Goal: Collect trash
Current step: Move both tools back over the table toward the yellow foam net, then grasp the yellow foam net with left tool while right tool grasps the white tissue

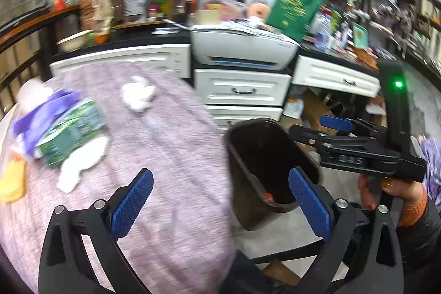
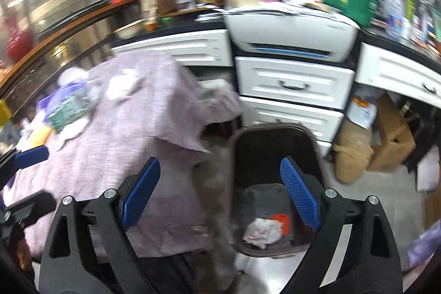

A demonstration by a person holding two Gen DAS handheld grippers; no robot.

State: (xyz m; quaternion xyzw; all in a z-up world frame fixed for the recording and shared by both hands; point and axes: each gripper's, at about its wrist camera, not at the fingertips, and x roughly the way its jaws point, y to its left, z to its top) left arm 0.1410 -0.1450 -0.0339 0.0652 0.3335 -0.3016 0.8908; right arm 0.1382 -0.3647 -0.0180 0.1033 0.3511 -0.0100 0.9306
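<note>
We've got the left gripper (image 1: 220,200) spread wide and empty above the table's edge, and the right gripper (image 2: 220,194) just as wide, nothing between its pads, over the dark bin (image 2: 275,139) at our twelve o'clock. Down in that bin lie a crumpled paper (image 2: 261,232) and an orange scrap (image 2: 282,221). On the lilac tablecloth (image 1: 171,156), at ten o'clock, we see a white tissue wad (image 1: 139,97) and a green packet (image 1: 73,134).

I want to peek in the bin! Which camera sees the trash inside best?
The right wrist view: it looks down into the bin, showing crumpled white trash and something orange. The left wrist view shows the bin's dark inside, only an orange speck.
</note>
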